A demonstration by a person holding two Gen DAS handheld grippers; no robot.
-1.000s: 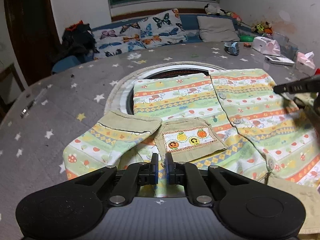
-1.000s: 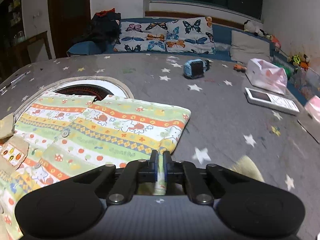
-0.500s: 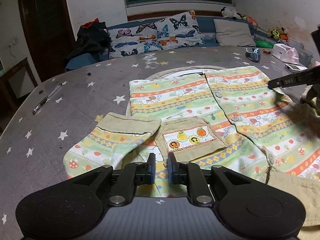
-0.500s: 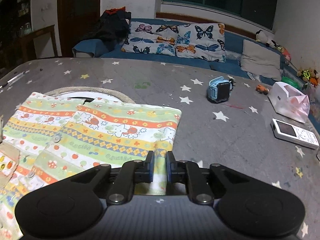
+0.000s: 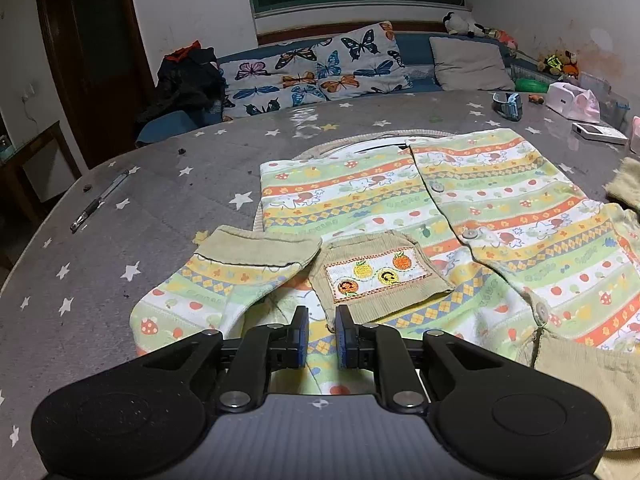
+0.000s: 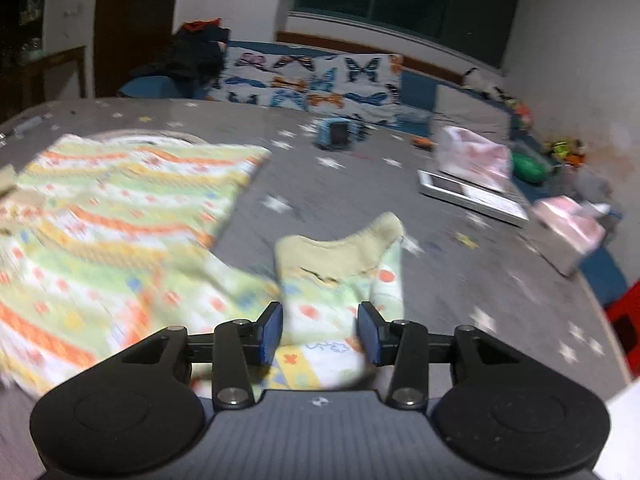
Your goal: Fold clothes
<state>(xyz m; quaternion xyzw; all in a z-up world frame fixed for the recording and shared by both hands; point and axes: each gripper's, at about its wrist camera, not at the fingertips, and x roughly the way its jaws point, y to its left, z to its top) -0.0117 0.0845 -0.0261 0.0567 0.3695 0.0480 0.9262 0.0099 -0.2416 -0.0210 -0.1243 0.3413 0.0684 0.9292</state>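
- A striped children's cardigan (image 5: 472, 216), in green, orange and yellow print, lay spread flat on the grey starred counter (image 5: 168, 208).
- Its left sleeve (image 5: 224, 280) was folded inward, its khaki cuff beside the embroidered fruit pocket (image 5: 380, 276).
- Its right sleeve (image 6: 344, 280) lay out to the right.

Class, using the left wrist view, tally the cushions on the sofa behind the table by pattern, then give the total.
Butterfly cushions: 2
Plain grey cushion: 1
Total: 3
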